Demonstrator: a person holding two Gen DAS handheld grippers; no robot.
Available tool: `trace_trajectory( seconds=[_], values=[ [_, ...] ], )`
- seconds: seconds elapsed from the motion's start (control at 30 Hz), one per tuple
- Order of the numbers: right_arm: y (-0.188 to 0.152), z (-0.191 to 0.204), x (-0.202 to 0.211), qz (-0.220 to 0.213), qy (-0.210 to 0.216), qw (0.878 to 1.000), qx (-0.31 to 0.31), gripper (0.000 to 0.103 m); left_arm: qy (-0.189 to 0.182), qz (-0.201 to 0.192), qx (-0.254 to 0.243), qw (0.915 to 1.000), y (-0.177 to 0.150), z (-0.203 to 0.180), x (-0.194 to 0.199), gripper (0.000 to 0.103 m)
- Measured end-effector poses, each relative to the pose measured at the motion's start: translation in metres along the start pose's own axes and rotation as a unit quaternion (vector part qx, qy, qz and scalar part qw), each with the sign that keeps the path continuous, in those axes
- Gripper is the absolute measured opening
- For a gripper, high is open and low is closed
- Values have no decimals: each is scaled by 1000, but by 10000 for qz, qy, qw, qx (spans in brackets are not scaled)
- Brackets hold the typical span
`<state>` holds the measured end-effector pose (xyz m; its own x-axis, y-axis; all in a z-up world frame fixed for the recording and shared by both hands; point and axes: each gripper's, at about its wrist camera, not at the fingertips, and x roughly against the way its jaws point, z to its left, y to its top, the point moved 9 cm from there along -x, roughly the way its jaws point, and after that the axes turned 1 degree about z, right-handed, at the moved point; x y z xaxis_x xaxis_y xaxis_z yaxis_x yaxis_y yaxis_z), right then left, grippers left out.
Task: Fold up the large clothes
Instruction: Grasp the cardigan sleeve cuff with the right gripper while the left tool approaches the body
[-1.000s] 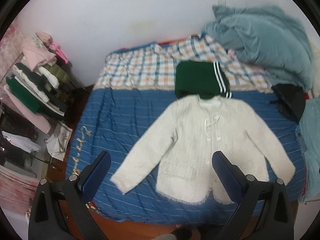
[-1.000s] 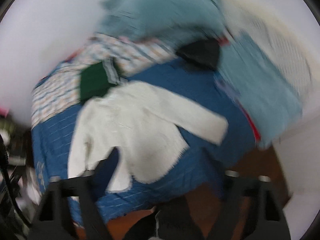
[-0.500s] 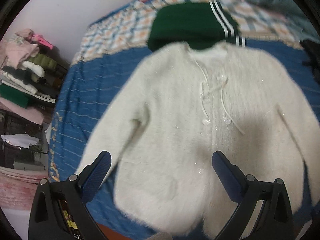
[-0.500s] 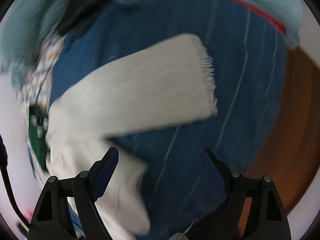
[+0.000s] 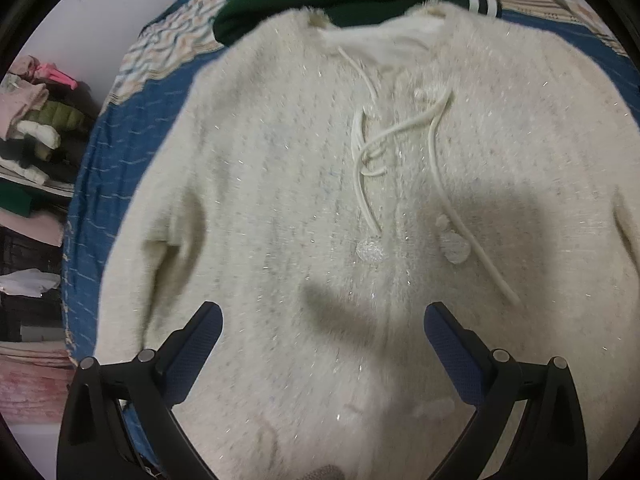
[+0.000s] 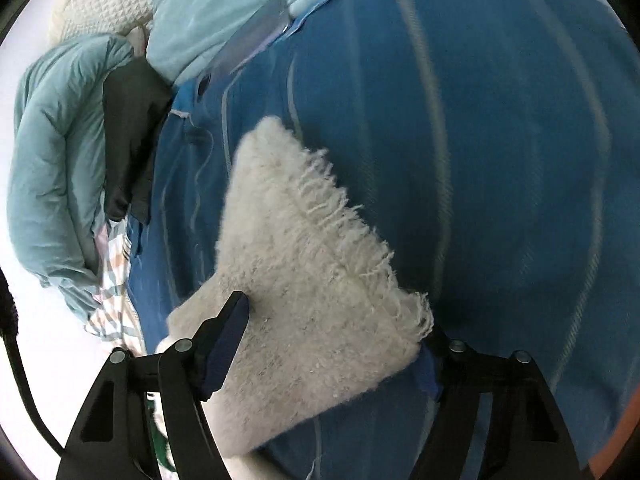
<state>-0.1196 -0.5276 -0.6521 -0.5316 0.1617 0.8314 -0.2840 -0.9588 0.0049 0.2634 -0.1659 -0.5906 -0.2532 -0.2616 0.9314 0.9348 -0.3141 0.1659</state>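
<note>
Cream cardigan [image 5: 304, 208] laid flat for folding; left gripper [image 5: 322, 344] held open above; right gripper [image 6: 332, 344], jaws just narrowed, straddles fringed cuff [image 6: 320, 280], pads not seen pressing.

Black tongs [image 5: 322, 330], blue ribbed pads [image 5: 452, 354], silver screws.

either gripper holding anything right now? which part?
Left gripper: open above the white cardigan's front, holding nothing. Right gripper: the fringed sleeve cuff lies between its closing jaws; whether they pinch it can't be told.

Bare blue bedspread [image 6: 500, 160] right of the cuff; teal quilt [image 6: 48, 152] and dark garment [image 6: 132, 120] crowding the left.
</note>
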Motion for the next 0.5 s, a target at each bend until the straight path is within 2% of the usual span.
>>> trace_trajectory(
  seconds=[0.03,0.07,0.1,0.13,0.3,0.4,0.5],
  values=[
    [1,2,-4,-61,-33,9999,88,74,-27,22,21,10000,0,-1,-6,103],
    [0,7,-3,-138,-45,9997,199,67,-49,37,37,10000,-1,-1,-10,103],
    [3,15,1,-121,92,9994,301,21,-62,59,52,9999,-3,-1,-14,103],
    [6,30,2,-14,253,9991,351,17,-76,78,61,9999,-2,-1,-16,103],
    [12,76,43,-454,155,9951,866,16,-201,87,70,9997,-2,-3,-18,103],
    [23,116,74,-797,285,9911,1026,15,-302,40,93,9995,2,-2,-13,103],
    [29,165,101,-1054,590,9853,1205,15,-399,-38,184,9990,6,3,-6,103]
  ],
)
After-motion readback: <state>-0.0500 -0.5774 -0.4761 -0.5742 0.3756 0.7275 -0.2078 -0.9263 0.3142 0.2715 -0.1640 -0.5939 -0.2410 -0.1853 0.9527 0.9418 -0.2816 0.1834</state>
